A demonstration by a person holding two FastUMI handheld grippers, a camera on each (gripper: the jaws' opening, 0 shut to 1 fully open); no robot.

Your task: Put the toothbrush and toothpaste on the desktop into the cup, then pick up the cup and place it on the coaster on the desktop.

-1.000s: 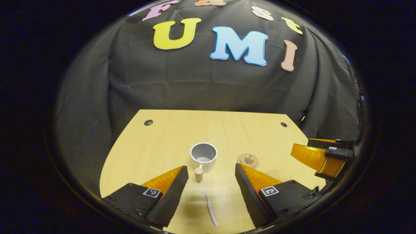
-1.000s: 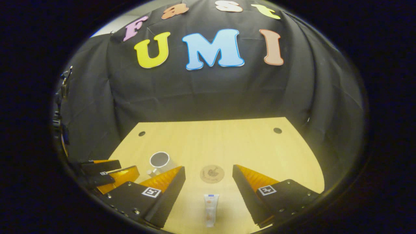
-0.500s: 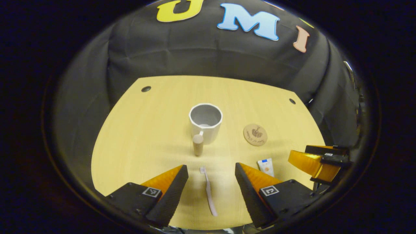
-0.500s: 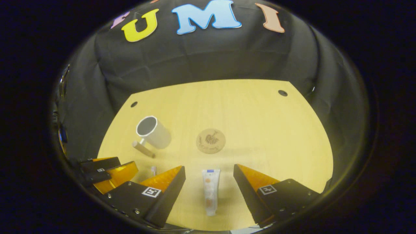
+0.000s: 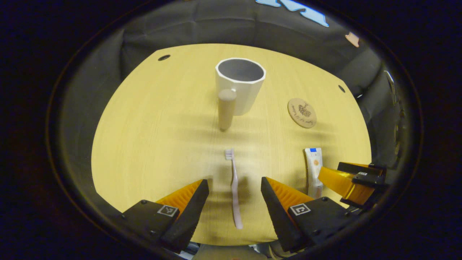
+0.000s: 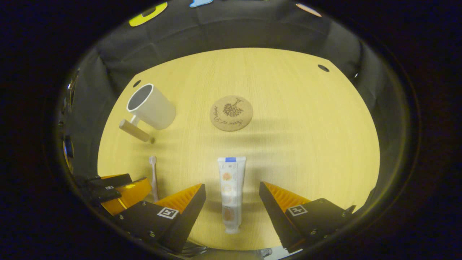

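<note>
Both grippers — left gripper point(image 5: 234, 187), right gripper point(image 6: 232, 191) — hung open over the pale surface point(image 5: 151, 137); toothbrush point(image 5: 234, 187), toothpaste point(image 6: 230, 191) lay untouched.

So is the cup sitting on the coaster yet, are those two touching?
Apart. The right gripper view shows bare desktop between the cup and the coaster.

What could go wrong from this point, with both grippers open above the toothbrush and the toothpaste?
1. The toothbrush is thin and lies flat on the desktop; the left gripper could close over it and miss, or scrape the wood.
2. The toothpaste is a soft tube, so the right gripper might squash it or let it slip.
3. The cup looks narrow; a tilted drop could tip it before it reaches the coaster.
</note>
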